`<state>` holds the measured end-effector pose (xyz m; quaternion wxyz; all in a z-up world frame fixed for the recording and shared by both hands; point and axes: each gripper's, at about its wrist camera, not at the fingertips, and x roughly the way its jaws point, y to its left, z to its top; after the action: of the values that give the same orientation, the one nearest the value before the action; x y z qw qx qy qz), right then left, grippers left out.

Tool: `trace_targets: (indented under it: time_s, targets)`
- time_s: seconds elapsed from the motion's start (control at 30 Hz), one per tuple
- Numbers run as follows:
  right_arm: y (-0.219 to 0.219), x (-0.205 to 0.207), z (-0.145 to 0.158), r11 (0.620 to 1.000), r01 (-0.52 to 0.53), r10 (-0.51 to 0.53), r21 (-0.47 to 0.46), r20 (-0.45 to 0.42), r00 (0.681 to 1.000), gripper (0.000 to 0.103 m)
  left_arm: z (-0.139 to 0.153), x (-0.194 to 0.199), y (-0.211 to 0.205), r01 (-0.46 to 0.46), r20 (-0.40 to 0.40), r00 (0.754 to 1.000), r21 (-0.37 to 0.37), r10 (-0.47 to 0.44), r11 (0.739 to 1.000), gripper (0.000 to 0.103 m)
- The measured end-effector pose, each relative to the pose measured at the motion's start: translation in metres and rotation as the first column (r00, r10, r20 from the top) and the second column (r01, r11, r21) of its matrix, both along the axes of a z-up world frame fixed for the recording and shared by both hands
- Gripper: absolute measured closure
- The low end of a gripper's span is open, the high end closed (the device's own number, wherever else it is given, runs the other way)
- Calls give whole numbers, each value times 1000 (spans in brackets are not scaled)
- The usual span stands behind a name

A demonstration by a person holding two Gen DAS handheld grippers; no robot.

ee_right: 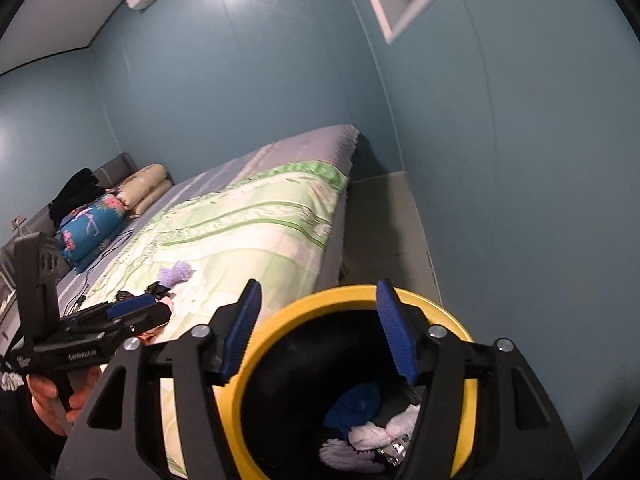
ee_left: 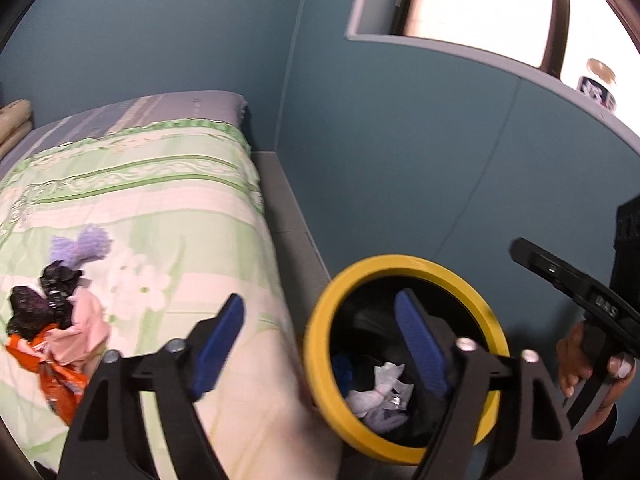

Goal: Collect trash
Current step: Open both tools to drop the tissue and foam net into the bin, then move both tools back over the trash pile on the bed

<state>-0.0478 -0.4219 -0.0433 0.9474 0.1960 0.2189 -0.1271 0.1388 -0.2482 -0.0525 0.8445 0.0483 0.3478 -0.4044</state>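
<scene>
Yellow-rimmed bin [ee_left: 404,354] upright, mouth upward, left claw [ee_left: 320,352], right claw [ee_right: 318,330] wide, empty.

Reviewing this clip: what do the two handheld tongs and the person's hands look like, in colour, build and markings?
Both tongs, left and right, are black angular frames with silver bolts and two ribbed blue pads. Seen from the other camera, each has a black pistol-style handle bearing small white lettering, too blurred to read. The bare right hand and left hand grip them; dark sleeves show at the wrists. No cables visible.
</scene>
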Motion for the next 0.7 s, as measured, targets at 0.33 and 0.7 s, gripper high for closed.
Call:
trace_targets:
  time_s: [0.33, 0.7]
  targets:
    - [46, 22, 21, 991, -108, 114, -74, 86, 990, 24, 7, 22, 50, -136, 30, 990, 23, 136, 990, 17]
    - [84, 73, 32, 972, -218, 227, -89, 106, 968, 18, 0, 46, 123, -305, 41, 952, 29, 304, 952, 15]
